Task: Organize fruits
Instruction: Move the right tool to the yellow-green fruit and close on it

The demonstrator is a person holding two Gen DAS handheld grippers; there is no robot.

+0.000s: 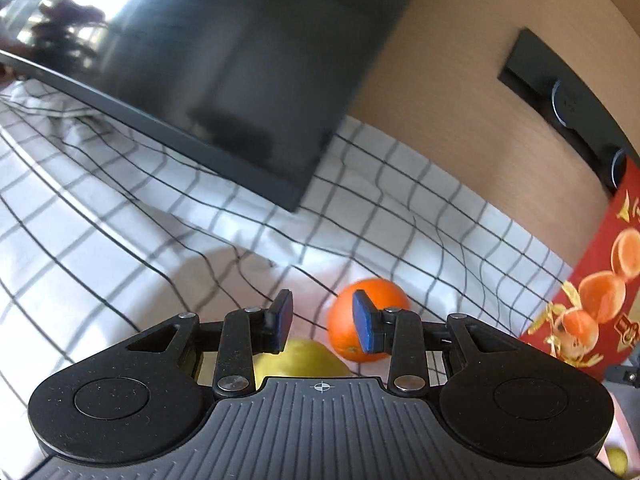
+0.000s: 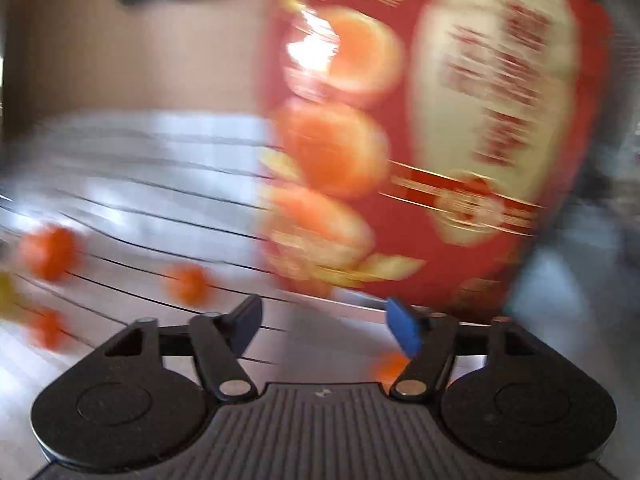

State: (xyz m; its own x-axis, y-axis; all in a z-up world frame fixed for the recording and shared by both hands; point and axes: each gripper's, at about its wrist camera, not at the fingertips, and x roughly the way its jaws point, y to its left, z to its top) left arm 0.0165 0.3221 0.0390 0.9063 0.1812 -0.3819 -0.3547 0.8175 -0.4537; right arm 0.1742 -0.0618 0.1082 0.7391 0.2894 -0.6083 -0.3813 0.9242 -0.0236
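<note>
Checked cloth (image 1: 120,216) under orange (image 1: 380,300), perhaps pear (image 1: 308,360), red box (image 1: 600,280).

The left wrist camera sat low behind its own fingers, looking forward and slightly down across the checked cloth (image 1: 120,216), close to an orange (image 1: 370,316) and a yellow-green fruit (image 1: 304,360), with a dark monitor (image 1: 224,80) leaning overhead. The right wrist camera, badly blurred, looked along its fingers at a red printed box (image 2: 440,140) very near. Both views shared that box (image 1: 596,292), the cloth (image 2: 152,184) and the tan wall (image 1: 460,112) behind.
</note>
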